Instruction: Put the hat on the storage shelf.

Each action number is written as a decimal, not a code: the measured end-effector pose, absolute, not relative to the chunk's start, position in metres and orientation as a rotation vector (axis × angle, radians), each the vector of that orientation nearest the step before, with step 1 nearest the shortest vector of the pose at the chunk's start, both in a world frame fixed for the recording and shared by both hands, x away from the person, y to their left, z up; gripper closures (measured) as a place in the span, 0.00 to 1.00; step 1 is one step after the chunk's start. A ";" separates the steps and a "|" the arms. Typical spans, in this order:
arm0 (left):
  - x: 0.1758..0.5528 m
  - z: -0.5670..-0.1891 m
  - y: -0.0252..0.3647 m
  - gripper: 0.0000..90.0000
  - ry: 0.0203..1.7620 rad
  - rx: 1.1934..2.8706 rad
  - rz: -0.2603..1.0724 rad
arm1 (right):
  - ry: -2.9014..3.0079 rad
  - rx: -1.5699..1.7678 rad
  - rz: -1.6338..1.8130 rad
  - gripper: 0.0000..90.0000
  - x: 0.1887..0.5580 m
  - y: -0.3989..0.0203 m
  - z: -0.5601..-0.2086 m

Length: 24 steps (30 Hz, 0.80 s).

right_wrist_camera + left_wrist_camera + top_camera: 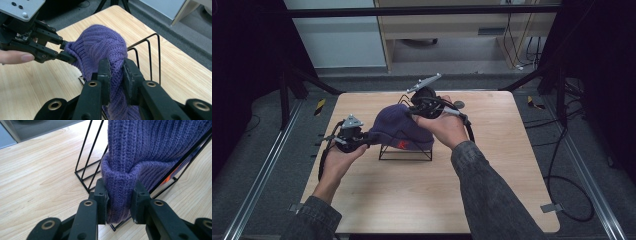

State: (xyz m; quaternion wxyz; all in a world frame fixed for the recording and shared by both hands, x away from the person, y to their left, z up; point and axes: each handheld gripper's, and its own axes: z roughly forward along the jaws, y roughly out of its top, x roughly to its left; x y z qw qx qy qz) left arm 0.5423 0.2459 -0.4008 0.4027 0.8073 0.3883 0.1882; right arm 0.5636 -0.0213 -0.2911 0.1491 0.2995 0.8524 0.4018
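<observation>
**Both grippers clamped on the beanie over the wire rack**

A purple ribbed knit beanie (pixel 399 131) is draped over a black wire rack of triangular frame (pixel 405 152) near the middle of the light wooden table (pixel 492 195). The left gripper (pixel 119 201) has its jaws closed on the folded cuff at the hat's left edge, knit bunched between the pads. The right gripper (pixel 116 80) pinches a fold of the crown at the far right side, jaws nearly together with fabric between them.

The step in hand looks like seating the hat on the rack, or lifting it off; the pictures do not settle which. Either way, the next move calls for both hands to travel together, keeping the knit from snagging on the wires.
</observation>
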 end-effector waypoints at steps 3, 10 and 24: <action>0.542 -0.404 0.247 0.78 0.979 2.042 0.478 | 2.454 0.866 1.149 0.86 0.566 -0.019 -0.292; 0.542 -0.415 0.246 0.78 0.995 2.065 0.463 | 2.478 0.866 1.114 0.85 0.566 -0.012 -0.301; 0.543 -0.429 0.250 0.78 1.003 2.073 0.429 | 2.509 0.885 1.082 0.82 0.569 0.000 -0.313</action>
